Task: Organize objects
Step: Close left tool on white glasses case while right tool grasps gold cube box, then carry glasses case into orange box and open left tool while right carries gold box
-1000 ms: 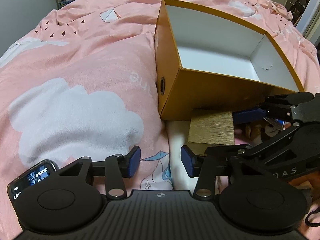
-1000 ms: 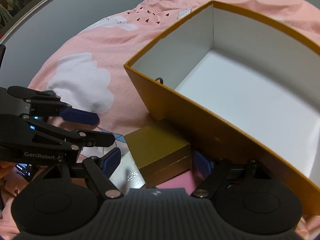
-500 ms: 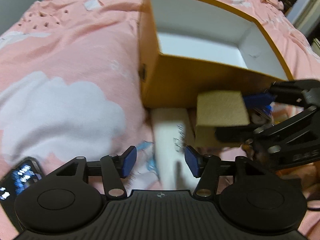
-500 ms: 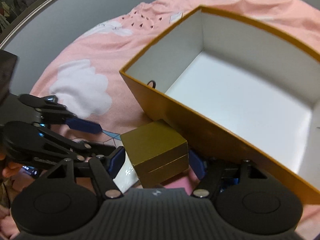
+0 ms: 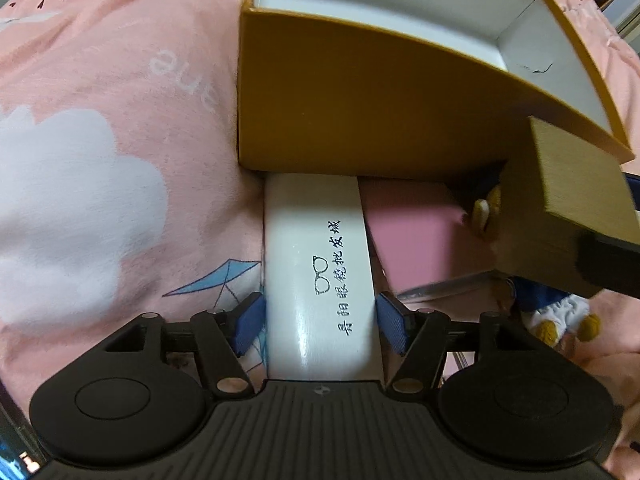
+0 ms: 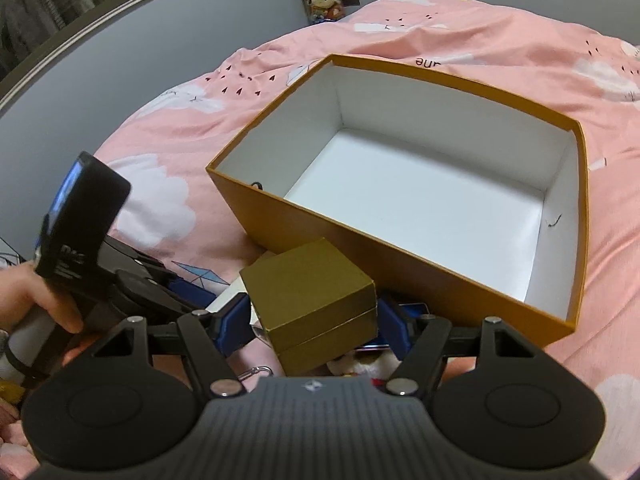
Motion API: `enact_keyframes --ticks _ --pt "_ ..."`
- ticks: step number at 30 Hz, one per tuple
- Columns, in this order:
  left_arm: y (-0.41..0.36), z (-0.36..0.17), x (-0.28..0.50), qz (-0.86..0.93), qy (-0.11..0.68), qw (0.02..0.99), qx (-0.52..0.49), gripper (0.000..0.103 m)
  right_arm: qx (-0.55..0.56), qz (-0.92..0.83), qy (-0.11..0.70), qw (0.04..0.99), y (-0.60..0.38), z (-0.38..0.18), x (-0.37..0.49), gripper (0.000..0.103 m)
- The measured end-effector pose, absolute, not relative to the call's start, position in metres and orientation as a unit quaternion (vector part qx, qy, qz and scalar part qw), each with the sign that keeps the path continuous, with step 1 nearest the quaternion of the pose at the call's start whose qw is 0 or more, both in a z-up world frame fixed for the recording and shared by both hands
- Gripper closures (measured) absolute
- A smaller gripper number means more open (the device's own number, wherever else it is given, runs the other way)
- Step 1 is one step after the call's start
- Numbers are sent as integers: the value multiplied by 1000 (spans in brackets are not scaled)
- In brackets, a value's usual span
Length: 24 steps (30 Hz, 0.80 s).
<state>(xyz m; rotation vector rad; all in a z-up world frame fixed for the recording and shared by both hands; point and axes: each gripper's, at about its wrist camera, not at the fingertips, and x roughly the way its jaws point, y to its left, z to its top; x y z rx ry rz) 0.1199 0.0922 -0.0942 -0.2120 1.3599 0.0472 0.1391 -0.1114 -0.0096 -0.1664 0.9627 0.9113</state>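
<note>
A white glasses case (image 5: pixel 316 240) with black print lies on the pink bedspread, its far end against the orange box (image 5: pixel 360 112). My left gripper (image 5: pixel 320 320) points down over the case. Its jaws are opening and straddle the case's near end without squeezing it. My right gripper (image 6: pixel 312 322) is shut on a small gold box (image 6: pixel 312 292) and holds it off the bed just before the orange box's near wall (image 6: pixel 400 272). The gold box (image 5: pixel 568 184) shows blurred at the right of the left wrist view. The orange box is white inside and holds nothing.
A flat pink item (image 5: pixel 412 232) lies right of the case, and beside it a yellow and blue plush toy (image 5: pixel 560 316). A person's hand (image 6: pixel 36 300) grips the left tool. Soft toys (image 6: pixel 320 0) stand at the far wall. The bedspread (image 5: pixel 100 140) spreads out to the left.
The left gripper tipped downward over the white case, and its jaws widened around it. The right gripper closed on the gold box and lifted it off the bed.
</note>
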Motion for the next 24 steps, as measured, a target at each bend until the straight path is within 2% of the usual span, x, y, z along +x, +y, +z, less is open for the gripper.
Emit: enact_keyframes --ticks 11,24 --pt "90 -99 111 39 608 789 -82 32 -62 423 445 787 -112 -11 140 32" --pt "108 -57 76 23 579 809 -103 32 -60 429 433 790 -117 -1 135 32"
